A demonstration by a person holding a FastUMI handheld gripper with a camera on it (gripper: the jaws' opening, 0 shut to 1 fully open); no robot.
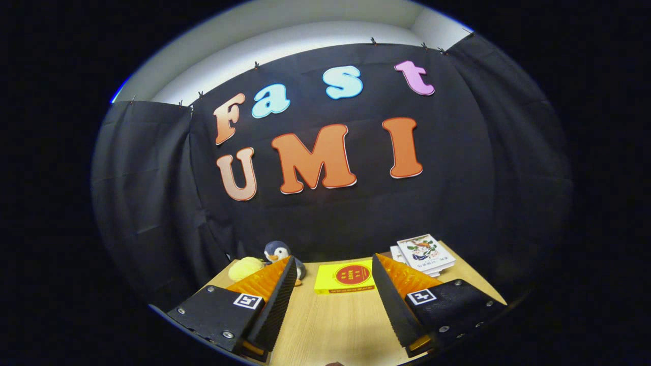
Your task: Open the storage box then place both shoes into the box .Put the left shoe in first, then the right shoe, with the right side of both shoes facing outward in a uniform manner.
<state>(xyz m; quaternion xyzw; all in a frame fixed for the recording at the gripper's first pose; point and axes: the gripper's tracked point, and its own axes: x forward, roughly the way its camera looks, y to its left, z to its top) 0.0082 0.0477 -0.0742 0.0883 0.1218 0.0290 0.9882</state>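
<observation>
The hand-held gripper (pixel 333 264) hangs spread and empty over the table (pixel 335 320), a yellow box (pixel 346 278) lying crosswise just beyond its fingertips

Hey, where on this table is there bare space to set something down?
Bare wood lies between the open gripper fingers, up to the yellow book. The far edge of the table is crowded: yellow plush and penguin toy on one side, stacked booklets on the other.

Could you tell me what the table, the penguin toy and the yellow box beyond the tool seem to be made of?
The table looks like pale wood or laminate, with faint grain and a matte finish. The penguin toy seems plush, soft and rounded. The yellow box looks like printed cardboard, with sharp edges. The open tool holds nothing.
</observation>
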